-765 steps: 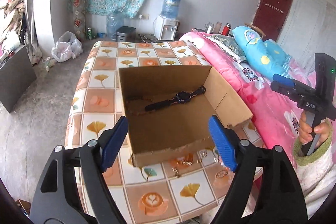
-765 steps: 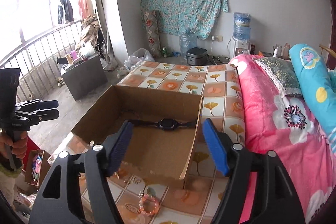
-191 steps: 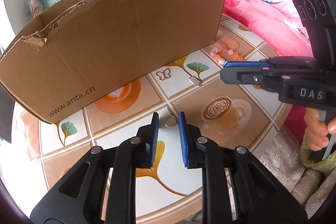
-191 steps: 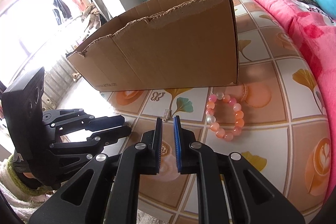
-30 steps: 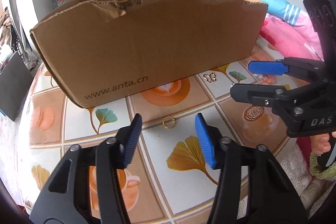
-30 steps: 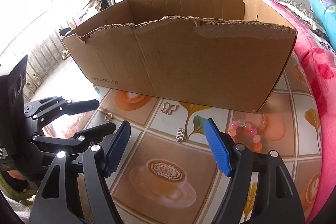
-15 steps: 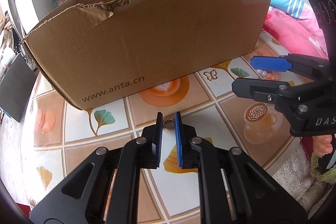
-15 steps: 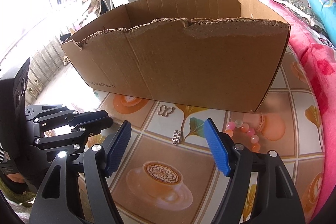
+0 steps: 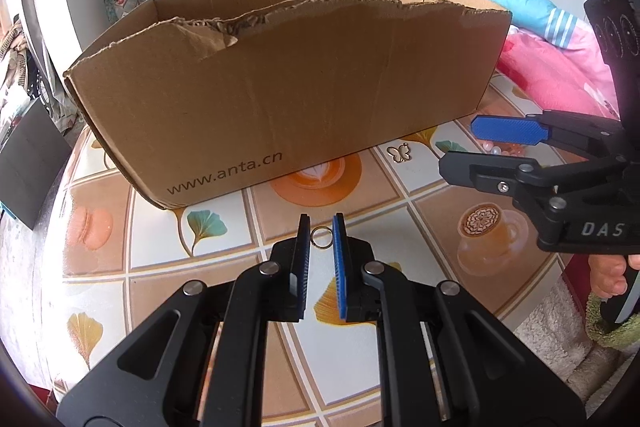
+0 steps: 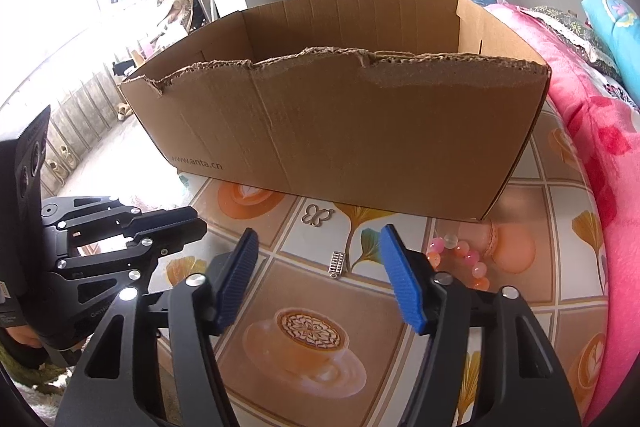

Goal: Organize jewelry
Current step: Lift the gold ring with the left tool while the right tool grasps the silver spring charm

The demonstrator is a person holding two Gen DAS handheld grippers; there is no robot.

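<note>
A small gold ring (image 9: 321, 237) lies on the tiled tablecloth (image 9: 224, 259), pinched between the blue pads of my left gripper (image 9: 321, 221), which is shut on it. The left gripper (image 10: 200, 223) also shows at the left of the right wrist view. My right gripper (image 10: 319, 231) hovers over the cloth with its jaws closing. A silver bar charm (image 10: 336, 264) lies between them, untouched. A butterfly charm (image 10: 317, 215) sits just beyond, near the cardboard box (image 10: 340, 131). A pink bead bracelet (image 10: 460, 255) lies to the right, partly behind the right finger.
The open cardboard box (image 9: 280, 99) with a torn front rim stands close ahead. A pink blanket (image 10: 592, 147) runs along the table's right side. The right gripper (image 9: 458, 145) reaches in from the right, held by a hand (image 9: 612, 279).
My left jaws have shut from wide apart onto the gold ring. The right jaws have narrowed a little around the silver charm. Neither hand has shifted noticeably.
</note>
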